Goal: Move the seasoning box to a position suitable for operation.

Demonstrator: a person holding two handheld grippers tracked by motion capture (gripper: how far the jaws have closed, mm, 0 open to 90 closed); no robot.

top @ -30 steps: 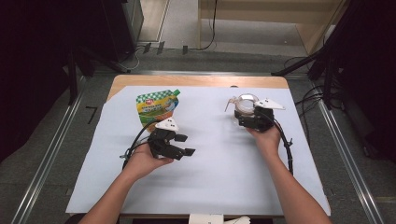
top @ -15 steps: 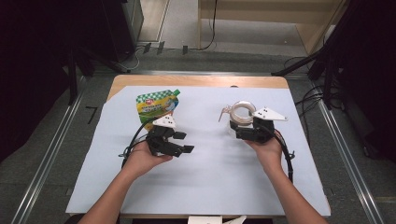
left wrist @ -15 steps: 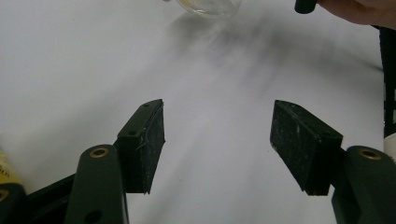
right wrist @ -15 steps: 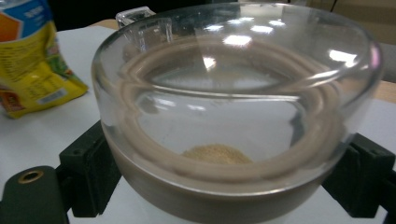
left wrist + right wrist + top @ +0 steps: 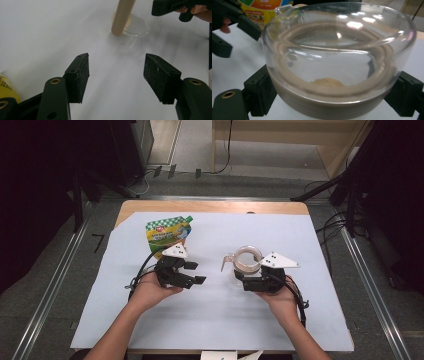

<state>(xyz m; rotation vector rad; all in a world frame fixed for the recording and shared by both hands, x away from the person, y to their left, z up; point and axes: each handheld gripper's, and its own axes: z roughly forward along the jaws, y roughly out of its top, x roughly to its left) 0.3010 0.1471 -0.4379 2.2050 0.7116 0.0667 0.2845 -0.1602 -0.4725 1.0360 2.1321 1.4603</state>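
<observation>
Yellow-green pouch [image 5: 167, 234] lies flat at the far left of the white sheet [image 5: 210, 320], just beyond my left gripper [image 5: 192, 273]. That gripper rests low over the sheet with its jaws spread and nothing between them; they have just been closing a little, yet the pads [image 5: 79, 76] are well apart and touch nothing. They point across the table toward the right, and in the left gripper view the jar [image 5: 132, 23] shows ahead of them, near but apart, with bare sheet between.

Glass jar [image 5: 247, 259], with a tan band round it and a little tan powder [image 5: 327, 82] at the bottom, sits right of centre, pinched in my right gripper [image 5: 252, 279], the jaws pressing on its sides. Its mouth faces up, so its long axis stands roughly upright. The pouch is nearer my left hand [image 5: 150, 292], the jar to its right; I judge that bringing pouch to jar falls to the left.
</observation>
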